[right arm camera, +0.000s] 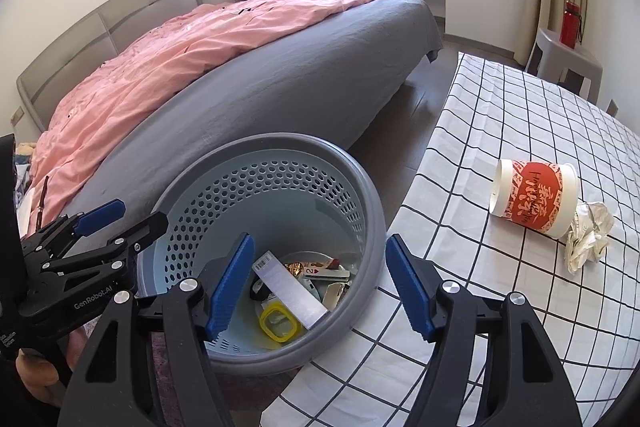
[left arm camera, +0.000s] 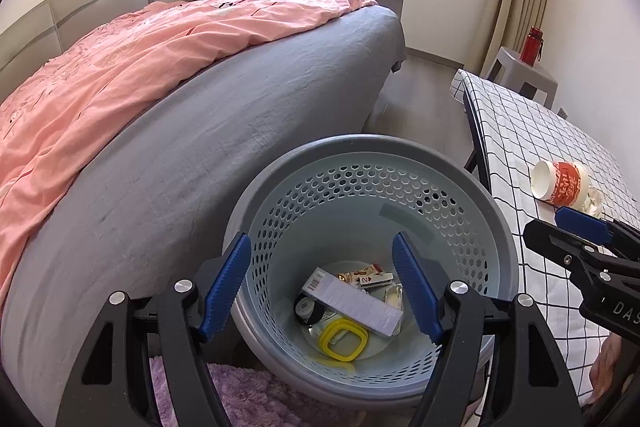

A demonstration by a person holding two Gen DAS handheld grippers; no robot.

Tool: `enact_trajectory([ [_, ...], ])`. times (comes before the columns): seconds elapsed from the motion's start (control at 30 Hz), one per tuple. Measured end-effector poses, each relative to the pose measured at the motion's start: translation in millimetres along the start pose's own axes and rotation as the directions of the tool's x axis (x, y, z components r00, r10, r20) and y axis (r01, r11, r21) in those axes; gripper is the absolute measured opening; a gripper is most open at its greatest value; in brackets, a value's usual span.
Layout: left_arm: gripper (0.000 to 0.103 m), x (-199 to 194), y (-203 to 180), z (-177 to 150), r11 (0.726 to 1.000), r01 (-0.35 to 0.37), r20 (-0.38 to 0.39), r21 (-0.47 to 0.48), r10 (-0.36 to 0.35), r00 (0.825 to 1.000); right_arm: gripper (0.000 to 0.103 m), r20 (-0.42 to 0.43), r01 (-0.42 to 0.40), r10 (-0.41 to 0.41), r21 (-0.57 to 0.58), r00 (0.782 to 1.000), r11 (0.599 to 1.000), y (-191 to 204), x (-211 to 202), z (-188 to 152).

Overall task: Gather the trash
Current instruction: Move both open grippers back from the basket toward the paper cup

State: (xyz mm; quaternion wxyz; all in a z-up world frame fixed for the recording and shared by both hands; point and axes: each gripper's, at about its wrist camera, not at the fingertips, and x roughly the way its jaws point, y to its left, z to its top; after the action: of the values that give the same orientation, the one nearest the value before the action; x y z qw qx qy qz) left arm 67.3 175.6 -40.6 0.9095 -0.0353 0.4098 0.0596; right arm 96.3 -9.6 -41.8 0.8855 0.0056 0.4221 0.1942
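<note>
Reading "GenRobot.AI" on left claw

Bin between bed and table; cup on table, wad touching it.

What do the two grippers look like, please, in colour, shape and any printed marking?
Both the left gripper and the right gripper have black angular frames with silver round bolts. Their fingers carry blue, ridged pads. Seen from the right camera, the left gripper's side bears white "GenRobot.AI" lettering. No cables or sleeves show.
</note>
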Motion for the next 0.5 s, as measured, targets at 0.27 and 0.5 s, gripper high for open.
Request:
enact_trajectory([
  [0.27, 0.07, -9.7, -6.5, -1.3, 1.0, 0.0, 0.002, 0.017, 0.0, 1.0, 0.067, 0.04, 0.003, -0.004, 0.025, 0.999, 1.0, -6.6, -19.0, -5.1],
  [0.5, 0.07, -15.7, -21.4, -2.1, 0.999, 0.006, -0.002, 0.044, -0.006, 1.0, 0.068, 0.045, -0.003, 0.001, 0.058, 0.999, 0.998, -22.0, -29.0, -15.1],
])
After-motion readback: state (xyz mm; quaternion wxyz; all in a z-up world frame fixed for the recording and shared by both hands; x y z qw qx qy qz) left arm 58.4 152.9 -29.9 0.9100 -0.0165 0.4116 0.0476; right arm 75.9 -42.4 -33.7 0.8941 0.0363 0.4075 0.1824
